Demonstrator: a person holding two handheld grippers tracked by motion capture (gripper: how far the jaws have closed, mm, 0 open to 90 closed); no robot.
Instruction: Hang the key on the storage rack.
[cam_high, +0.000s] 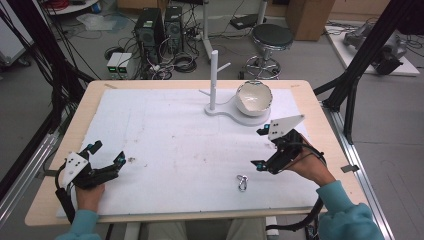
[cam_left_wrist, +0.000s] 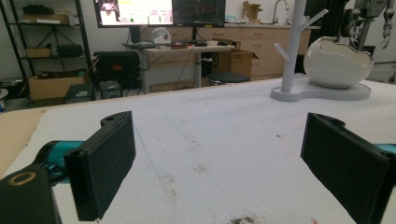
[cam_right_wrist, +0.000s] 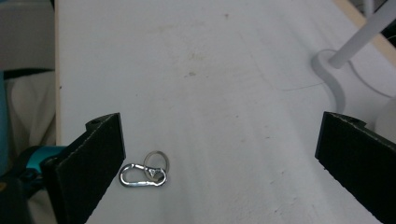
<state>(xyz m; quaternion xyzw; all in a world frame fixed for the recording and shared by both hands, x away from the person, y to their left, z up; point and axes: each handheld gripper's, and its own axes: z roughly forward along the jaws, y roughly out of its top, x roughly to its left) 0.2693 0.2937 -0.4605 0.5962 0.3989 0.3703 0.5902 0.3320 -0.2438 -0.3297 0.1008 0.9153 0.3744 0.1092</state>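
Clip (cam_right_wrist: 141, 176) and ring are seen flat on the mat, just beside one jaw of the right gripper (cam_right_wrist: 224, 163). Both grippers are spread wide, nothing held. Small, hard, slippery metal is probably best pinched across its long sides.

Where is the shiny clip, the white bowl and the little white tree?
shiny clip (cam_right_wrist: 142, 174): right gripper view, on its metal body.
white bowl (cam_high: 254, 99): high view, on its outer wall.
little white tree (cam_high: 213, 80): high view, on its upright stem.

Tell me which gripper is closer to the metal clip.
The right gripper. The clip lies on the mat just below it, by one of its open jaws in the right gripper view; the left gripper hovers far across the mat.
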